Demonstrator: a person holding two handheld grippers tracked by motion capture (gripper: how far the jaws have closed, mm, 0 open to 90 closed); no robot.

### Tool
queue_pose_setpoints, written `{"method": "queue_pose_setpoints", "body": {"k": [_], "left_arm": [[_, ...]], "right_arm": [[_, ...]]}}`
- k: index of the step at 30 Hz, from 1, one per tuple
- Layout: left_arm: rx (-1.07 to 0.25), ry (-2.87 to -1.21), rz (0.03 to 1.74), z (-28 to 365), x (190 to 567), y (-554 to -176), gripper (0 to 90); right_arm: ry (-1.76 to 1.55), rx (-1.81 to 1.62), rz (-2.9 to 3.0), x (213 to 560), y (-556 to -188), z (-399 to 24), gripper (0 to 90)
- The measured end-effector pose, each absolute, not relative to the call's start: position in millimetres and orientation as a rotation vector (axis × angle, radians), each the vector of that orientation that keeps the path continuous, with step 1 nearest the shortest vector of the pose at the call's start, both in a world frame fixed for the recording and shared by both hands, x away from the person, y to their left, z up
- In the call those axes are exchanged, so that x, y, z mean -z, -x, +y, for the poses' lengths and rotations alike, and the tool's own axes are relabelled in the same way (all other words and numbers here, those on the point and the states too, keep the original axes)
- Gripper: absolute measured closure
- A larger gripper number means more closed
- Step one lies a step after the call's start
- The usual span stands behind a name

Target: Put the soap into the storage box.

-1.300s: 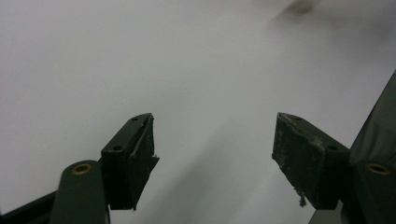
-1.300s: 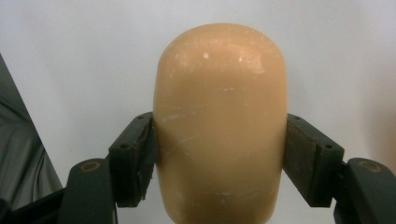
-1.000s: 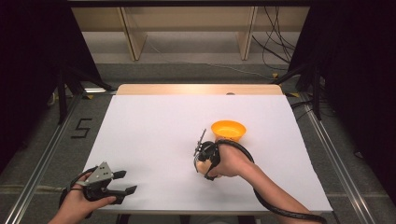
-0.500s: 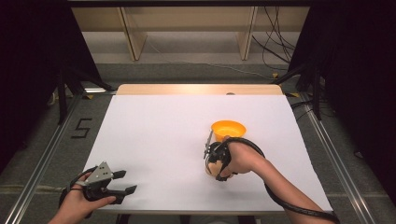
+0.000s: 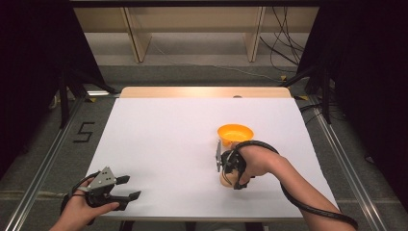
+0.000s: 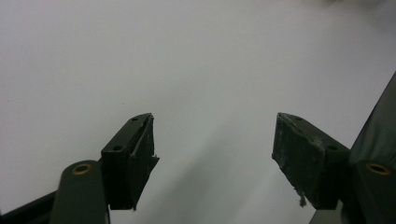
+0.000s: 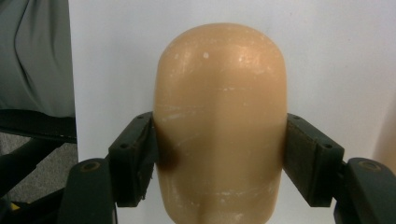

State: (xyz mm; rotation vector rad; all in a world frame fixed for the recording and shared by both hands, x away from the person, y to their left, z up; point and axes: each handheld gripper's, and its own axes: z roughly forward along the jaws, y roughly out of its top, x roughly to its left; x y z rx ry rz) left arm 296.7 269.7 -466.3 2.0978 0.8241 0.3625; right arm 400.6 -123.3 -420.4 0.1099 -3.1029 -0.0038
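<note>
High view: we see the white table top (image 5: 159, 144) with the person's two forearms entering from six o'clock. The right forearm (image 5: 308, 192) runs up toward ten o'clock, wrist bent, and the right hand (image 5: 257, 161) wraps the right gripper (image 5: 226, 171), which points down at the table, a black cable (image 5: 288, 192) looping over the wrist and trailing along the arm. At twelve o'clock of that hand, just beside it, we find the shallow orange plastic bowl (image 5: 235, 133), standing upright.

Right gripper view: the right gripper (image 7: 219, 158) has both black jaws pressed against the flanks of a smooth tan rounded block with a domed end (image 7: 219, 121), which it grips; the block's dome points to twelve o'clock, over the white surface.

In the high view the left hand (image 5: 79, 211) rests near the table's edge at seven o'clock, holding the left gripper (image 5: 125, 187) level, jaws aimed toward three o'clock.

Left gripper view: the left gripper (image 6: 212, 144) has its jaws spread wide with nothing between them, above bare white table (image 6: 187, 56).
</note>
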Motion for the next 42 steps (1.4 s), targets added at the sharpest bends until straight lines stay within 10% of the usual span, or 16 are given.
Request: {"method": "queue_pose_setpoints", "body": {"k": [42], "left_arm": [[-0.361, -2.102, 0.826, 270, 466, -297, 29.2]], "right_arm": [[0.004, -0.06, -3.13, 408, -418, -145, 33.4]]}}
